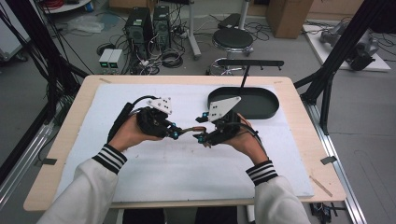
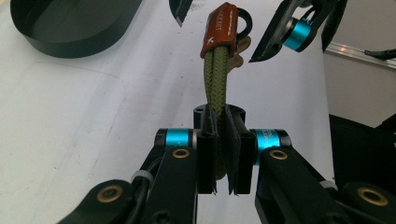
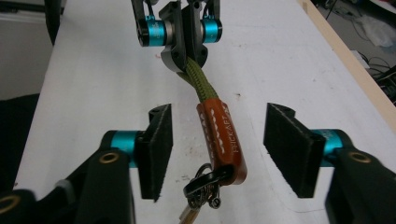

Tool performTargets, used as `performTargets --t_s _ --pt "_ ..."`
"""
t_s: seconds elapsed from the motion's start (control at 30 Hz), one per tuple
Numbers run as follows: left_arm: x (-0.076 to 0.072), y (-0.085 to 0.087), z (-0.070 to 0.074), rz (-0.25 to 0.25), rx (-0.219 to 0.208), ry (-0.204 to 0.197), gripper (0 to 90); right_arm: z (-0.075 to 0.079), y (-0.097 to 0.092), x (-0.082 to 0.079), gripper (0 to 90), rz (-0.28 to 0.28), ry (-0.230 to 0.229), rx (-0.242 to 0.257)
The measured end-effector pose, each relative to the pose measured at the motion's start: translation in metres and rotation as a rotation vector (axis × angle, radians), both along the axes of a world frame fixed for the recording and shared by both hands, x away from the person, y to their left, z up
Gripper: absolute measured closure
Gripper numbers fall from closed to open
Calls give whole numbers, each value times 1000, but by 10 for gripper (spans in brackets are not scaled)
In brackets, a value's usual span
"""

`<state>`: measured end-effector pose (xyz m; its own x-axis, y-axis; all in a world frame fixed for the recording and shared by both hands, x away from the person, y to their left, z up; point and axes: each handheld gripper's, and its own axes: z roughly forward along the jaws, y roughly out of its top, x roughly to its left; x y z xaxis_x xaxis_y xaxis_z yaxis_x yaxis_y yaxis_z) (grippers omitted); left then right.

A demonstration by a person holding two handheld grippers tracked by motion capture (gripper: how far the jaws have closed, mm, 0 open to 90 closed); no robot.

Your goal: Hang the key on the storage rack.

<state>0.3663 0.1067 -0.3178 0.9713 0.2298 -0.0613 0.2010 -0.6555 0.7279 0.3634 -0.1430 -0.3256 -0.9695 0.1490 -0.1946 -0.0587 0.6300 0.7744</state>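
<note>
While the green cord [image 2: 215,88] is clamped by the left gripper [image 2: 219,154] | frame centre | right gripper [image 3: 217,144] is held unclenched around its leather sleeve [image 3: 222,140].

A: Support surface?
B: Light wooden table [image 1: 299,116], a white sheet [image 1: 187,163] spread over most of its top.
A: Directly on the sheet?
B: Black oval tray [image 1: 268,109], far right, its wall upright.
</note>
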Motion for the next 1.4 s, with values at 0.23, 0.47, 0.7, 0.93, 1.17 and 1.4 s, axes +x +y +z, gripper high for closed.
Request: performTargets --t_s 0.23,0.47,0.7,0.93,1.17,1.4 --pt "0 0 -1 -6 11 9 837 -3 2 2 584 31 14 -34" --pt "0 -2 -2 -25 11 27 837 -3 4 1 752 55 20 -58" --pt "0 -3 -4 -46 2 16 835 -3 2 0 773 63 27 -77" --pt "3 5 -7 -79 -116 -59 812 0 -4 1 773 47 35 -57" --pt "5 25 -14 9 -219 -71 458 4 -24 2 774 -34 36 -4" --pt "1 42 -20 170 -245 -117 87 5 -50 6 774 -179 75 86"
